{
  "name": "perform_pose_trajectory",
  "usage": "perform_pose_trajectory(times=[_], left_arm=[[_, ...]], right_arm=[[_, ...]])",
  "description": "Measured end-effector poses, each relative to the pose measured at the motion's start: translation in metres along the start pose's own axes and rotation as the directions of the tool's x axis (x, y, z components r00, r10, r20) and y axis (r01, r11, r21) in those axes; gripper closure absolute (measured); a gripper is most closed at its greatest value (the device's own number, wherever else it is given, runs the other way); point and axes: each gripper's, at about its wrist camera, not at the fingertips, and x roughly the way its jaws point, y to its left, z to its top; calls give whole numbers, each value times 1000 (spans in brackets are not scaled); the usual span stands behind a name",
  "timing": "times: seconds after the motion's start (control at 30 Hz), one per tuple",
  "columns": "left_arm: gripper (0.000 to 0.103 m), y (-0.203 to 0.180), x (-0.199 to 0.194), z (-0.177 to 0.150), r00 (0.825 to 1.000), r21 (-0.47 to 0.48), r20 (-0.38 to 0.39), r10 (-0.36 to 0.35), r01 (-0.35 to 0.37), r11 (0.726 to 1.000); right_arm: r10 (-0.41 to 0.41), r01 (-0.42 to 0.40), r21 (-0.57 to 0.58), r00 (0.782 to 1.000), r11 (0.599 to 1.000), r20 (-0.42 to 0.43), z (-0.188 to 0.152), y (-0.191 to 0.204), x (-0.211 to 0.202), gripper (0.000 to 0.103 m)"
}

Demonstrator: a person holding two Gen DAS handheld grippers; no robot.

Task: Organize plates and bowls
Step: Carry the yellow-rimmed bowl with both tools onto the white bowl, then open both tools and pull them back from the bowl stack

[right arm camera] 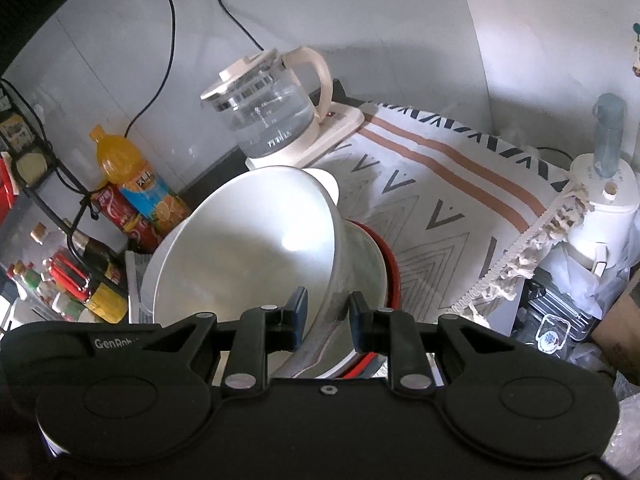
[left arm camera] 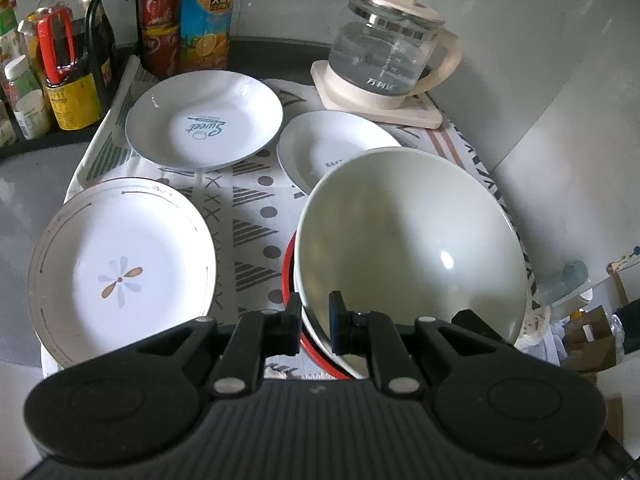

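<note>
A patterned cloth [left arm camera: 256, 208] covered the surface. We held the white bowl [left arm camera: 408, 240] tilted at 3 o'clock over a red-rimmed bowl [left arm camera: 289, 268]: our left gripper [left arm camera: 315, 326] pinched its near rim, our right gripper [right arm camera: 328, 316] clamped its wall. The flower plate [left arm camera: 120, 268] lay at 9 o'clock, the "Sweet" plate [left arm camera: 204, 120] at 11, a third plate [left arm camera: 320, 148] and the kettle [left arm camera: 384, 60] at 1.

A large white glazed bowl [right arm camera: 248, 248] is seen tilted at frame centre — its near rim is straddled by the black two-finger right gripper [right arm camera: 325, 316], above a red-rimmed dish [right arm camera: 390, 268] on patterned cloth [right arm camera: 452, 184].
</note>
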Motion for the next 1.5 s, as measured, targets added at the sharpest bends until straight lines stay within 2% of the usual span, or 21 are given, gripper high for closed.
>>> perform_pose_trajectory(times=[0.1, 0.23, 0.33, 0.43, 0.47, 0.5, 0.63, 0.7, 0.77, 0.87, 1.03, 1.13, 1.2, 1.3, 1.5], left_arm=[[89, -1, 6, 4, 1000, 2, -13, 17, -17, 1000], [88, -4, 3, 9, 999, 56, -3, 52, -51, 997], [83, 5, -7, 18, 998, 30, 2, 61, -61, 998], [67, 17, -22, 22, 998, 4, 26, 62, -62, 998], [58, 20, -25, 22, 997, 8, 22, 72, -73, 997], [55, 24, -29, 21, 997, 14, 15, 80, -81, 997], [46, 45, -53, 17, 996, -9, 39, 78, -77, 997], [38, 55, -65, 14, 994, -9, 58, 90, -89, 996], [35, 66, -79, 8, 991, -5, 82, 105, -105, 995], [28, 85, -97, -1, 989, -14, 99, 109, -108, 994], [27, 110, -120, -16, 987, -33, 114, 116, -112, 993], [27, 118, -130, -22, 988, -27, 114, 107, -104, 994], [25, 123, -135, -23, 988, -23, 116, 105, -103, 994], [16, 129, -140, -24, 985, -17, 128, 117, -116, 993], [15, 141, -135, -12, 982, -33, 129, 139, -136, 990]], right_arm=[[-10, 10, -20, 1000, 1000, -17, 2, 0, 7, 80], [-33, 31, -54, 999, 998, -34, 4, 4, 14, 69], [-36, 34, -49, 999, 998, -36, 8, 3, 13, 62], [-32, 31, -49, 999, 998, -31, 14, 7, 6, 52], [-31, 29, -58, 999, 998, -23, 16, 10, 3, 51], [-27, 25, -63, 999, 998, -20, 17, 12, 1, 49], [-1, -1, -81, 1000, 997, -16, 18, 23, -10, 38], [3, -4, -95, 1000, 995, -12, 15, 30, -15, 37], [18, -20, -102, 1000, 995, -16, 9, 37, -21, 35], [42, -43, -112, 999, 993, -10, -1, 48, -33, 27], [91, -89, -141, 996, 986, 5, -17, 71, -53, 12], [101, -99, -158, 995, 983, 4, -23, 82, -61, 9], [108, -106, -168, 994, 980, 3, -25, 89, -65, 1], [117, -114, -189, 993, 975, 4, -28, 99, -67, 0], [139, -141, -218, 990, 966, -26, -27, 116, -57, 0]])
